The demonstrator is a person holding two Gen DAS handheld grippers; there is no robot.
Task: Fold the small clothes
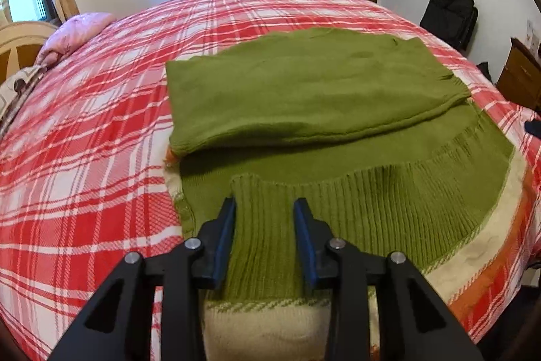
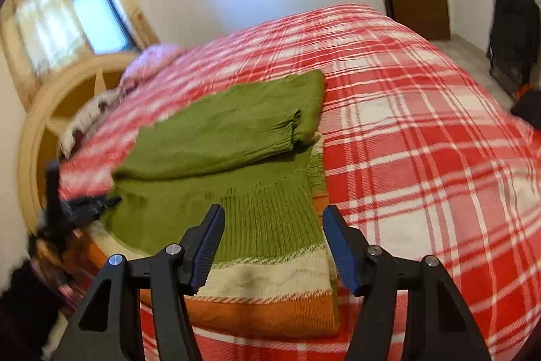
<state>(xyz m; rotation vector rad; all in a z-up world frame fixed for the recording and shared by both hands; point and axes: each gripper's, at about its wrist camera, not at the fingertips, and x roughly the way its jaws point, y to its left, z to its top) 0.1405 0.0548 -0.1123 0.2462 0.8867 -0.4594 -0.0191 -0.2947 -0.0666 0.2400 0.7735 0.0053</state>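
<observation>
The left gripper (image 1: 264, 208) clamps the green sweater's (image 1: 304, 97) ribbed cuff (image 1: 263, 225). The right gripper (image 2: 273, 219) hangs open above the sweater's striped hem (image 2: 270, 276).

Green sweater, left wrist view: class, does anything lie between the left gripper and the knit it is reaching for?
Nothing visible does. The left gripper already straddles a ribbed fold of the green sweater, with no other object between them.

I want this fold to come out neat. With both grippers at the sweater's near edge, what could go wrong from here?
1. The left gripper has only a raised ribbed fold of the sweater between its pads, so the knit may slip out when lifted.
2. The right gripper is open at the striped hem, holding nothing; lifting one-handed could skew the fold.
3. The folded sleeve lies loose on top and may slide off.
</observation>
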